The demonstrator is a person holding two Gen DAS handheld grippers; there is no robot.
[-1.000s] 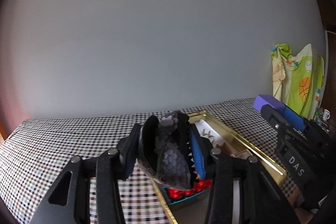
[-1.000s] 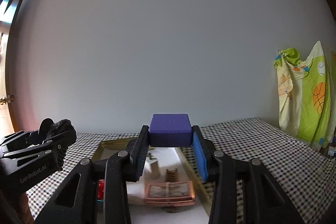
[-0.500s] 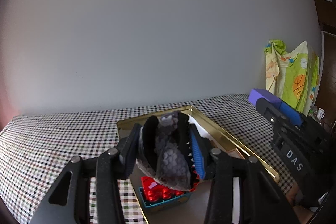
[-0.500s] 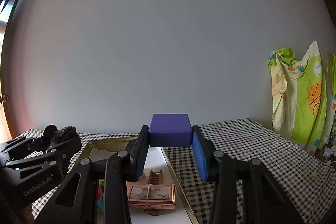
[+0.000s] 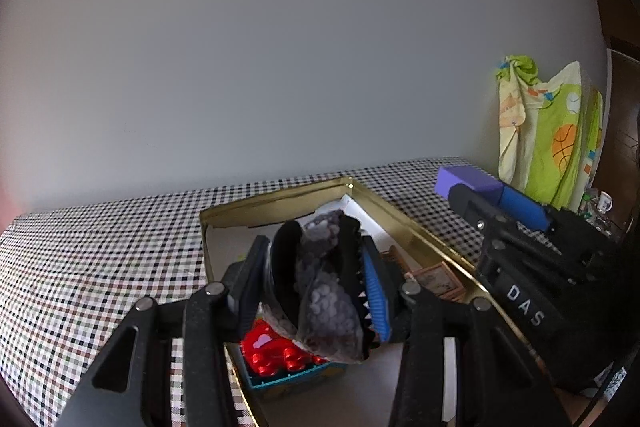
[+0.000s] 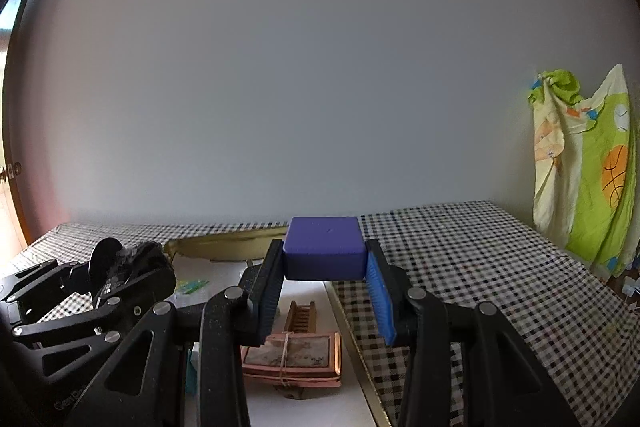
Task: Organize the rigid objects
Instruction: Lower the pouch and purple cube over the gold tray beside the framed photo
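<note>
Holding their loads above the table, both grippers now hang nearer the gold tray (image 5: 280, 197) than a second ago: in the left wrist view the tray's far corner, cut off before, shows whole at 12 o'clock, and the checked tablecloth (image 5: 100, 247) has slid off toward 9 o'clock. That suggests the carry is nearly over and the setting-down comes next, though nothing has been let go yet.

The left gripper (image 5: 316, 283) is closed down to a narrow gap on a dark lumpy object with a black disc (image 5: 320, 275); what it is exactly I cannot tell. It hangs over the tray's white floor, with a red toy in a teal box (image 5: 280, 355) just below it at 6 o'clock and a small wooden-framed item (image 5: 436, 277) at 3 o'clock.

The right gripper (image 6: 325, 291) is about half closed, its fingers pressed flat on the two sides of a purple block (image 6: 324, 247), held level. The block sits over the tray's right rim, with the tray floor at 7 o'clock and bare cloth at 4 o'clock. Beneath it lie a bundle of cards tied with a band (image 6: 292, 359) and a little wooden ladder (image 6: 302, 315). To land in the tray, the block probably needs shifting toward 9 o'clock.
</note>
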